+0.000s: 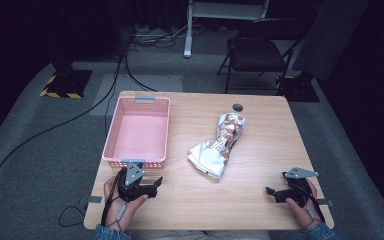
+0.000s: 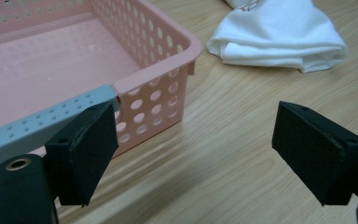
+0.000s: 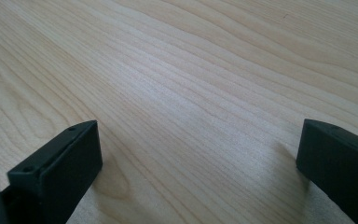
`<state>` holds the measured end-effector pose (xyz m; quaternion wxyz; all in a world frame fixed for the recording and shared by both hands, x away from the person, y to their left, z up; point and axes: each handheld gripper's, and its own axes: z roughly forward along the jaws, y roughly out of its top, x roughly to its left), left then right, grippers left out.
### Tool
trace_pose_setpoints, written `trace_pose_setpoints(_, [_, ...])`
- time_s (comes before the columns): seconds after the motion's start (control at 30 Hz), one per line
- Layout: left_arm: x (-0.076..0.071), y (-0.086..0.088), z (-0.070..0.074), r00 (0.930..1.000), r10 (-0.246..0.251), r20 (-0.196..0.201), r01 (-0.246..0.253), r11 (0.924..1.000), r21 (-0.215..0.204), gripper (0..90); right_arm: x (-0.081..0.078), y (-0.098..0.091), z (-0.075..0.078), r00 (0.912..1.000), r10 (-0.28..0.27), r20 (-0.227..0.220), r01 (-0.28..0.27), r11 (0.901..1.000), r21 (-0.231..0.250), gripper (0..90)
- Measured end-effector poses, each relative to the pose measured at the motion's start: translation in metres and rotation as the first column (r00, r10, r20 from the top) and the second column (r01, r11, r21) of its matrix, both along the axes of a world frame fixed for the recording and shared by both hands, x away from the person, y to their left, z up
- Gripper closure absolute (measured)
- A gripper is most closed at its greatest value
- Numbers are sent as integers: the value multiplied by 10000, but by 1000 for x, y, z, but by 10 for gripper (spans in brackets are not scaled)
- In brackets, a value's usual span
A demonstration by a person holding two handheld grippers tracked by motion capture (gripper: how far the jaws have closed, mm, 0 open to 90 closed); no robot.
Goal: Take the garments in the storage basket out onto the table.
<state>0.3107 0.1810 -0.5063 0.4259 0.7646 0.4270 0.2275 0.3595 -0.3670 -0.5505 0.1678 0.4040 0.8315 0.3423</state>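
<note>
A pink perforated basket [image 1: 110, 131] stands empty at the table's left; its near corner [image 2: 186, 51] fills the upper left of the left gripper view. A folded white garment [image 1: 219, 143] lies in the middle of the table, its folded end [image 2: 279, 42] just beyond the basket. My left gripper [image 1: 155, 186] rests low near the front edge, right below the basket, open with bare wood between the pads [image 2: 86, 154]. My right gripper [image 1: 271, 191] sits at the front right, also open over bare wood, pads [image 3: 58, 172] wide apart.
The basket has grey clips on its rim [image 1: 132, 161]. A small dark round hole [image 1: 237, 107] marks the table's far edge. Beyond the table stand a folding chair [image 1: 257, 50] and floor cables. Bare wood [image 1: 205, 195] stretches between the two grippers.
</note>
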Motion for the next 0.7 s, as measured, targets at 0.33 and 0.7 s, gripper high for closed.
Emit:
trace_pose_setpoints(0.33, [-3,6,-12,9987,298,-419,-293,9995,135,138,0,0,0,10000,0,1,0,10000,-1,0])
trace_pose_setpoints(0.7, [-3,17,-23,9902,874,-1087,-848,9960,287,138,0,0,0,10000,1,1,-1,10000,0,0])
